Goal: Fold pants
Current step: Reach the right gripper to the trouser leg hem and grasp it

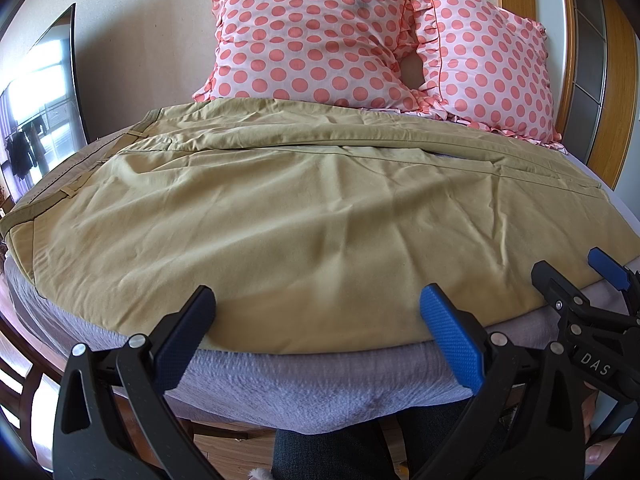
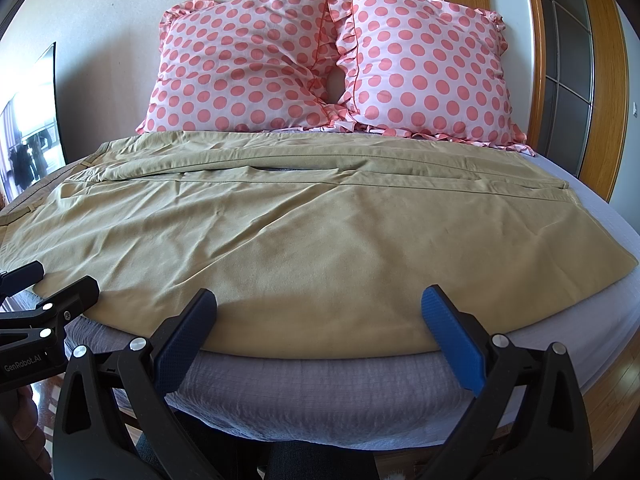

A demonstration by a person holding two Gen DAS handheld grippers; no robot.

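Note:
Khaki pants (image 1: 280, 208) lie spread flat across the bed, waistband at the left, leg hems at the right; they also show in the right wrist view (image 2: 320, 232). My left gripper (image 1: 316, 308) is open and empty, its fingers at the pants' near edge by the bed's front. My right gripper (image 2: 320, 308) is open and empty, also at the near edge. The right gripper shows at the right in the left wrist view (image 1: 576, 276); the left gripper shows at the left in the right wrist view (image 2: 52, 280).
Two pink polka-dot pillows (image 2: 248, 68) (image 2: 424, 68) lean on the wall behind the pants. The bed has a grey sheet (image 2: 320, 392). A dark screen (image 1: 44, 92) stands at the left. A wooden door frame (image 2: 600, 80) is at the right.

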